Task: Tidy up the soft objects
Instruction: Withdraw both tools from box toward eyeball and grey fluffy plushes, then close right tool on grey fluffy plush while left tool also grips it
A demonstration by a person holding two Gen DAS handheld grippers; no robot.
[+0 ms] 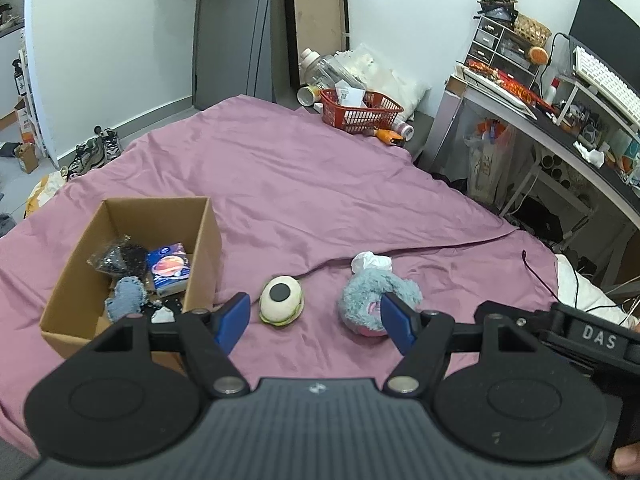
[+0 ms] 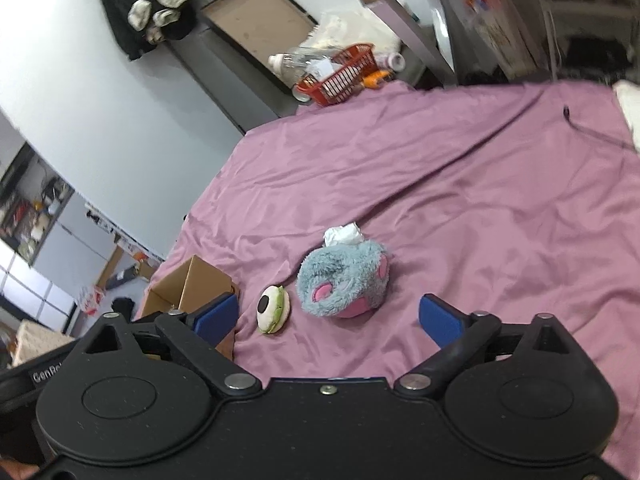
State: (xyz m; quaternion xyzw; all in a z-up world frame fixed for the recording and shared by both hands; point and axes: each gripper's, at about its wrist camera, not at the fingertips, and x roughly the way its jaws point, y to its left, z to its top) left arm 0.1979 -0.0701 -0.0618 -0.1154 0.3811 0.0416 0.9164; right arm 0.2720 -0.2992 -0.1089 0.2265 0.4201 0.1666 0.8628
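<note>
While our left gripper (image 1: 316, 320) and right gripper (image 2: 328, 320) hang with jaws apart and empty, the burger plush (image 1: 281, 300) and blue plush (image 1: 378, 296) lie on the sheet beside the box (image 1: 200, 240), presumably awaiting boxing.

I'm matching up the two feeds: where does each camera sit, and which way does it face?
Left wrist: on the left gripper, looking down across the bed at the cardboard box; open blue fingers show.
Right wrist: on the right gripper, tilted, facing the grey plush; open fingers show.
Shared: plush, eyeball toy, box, red basket.
</note>
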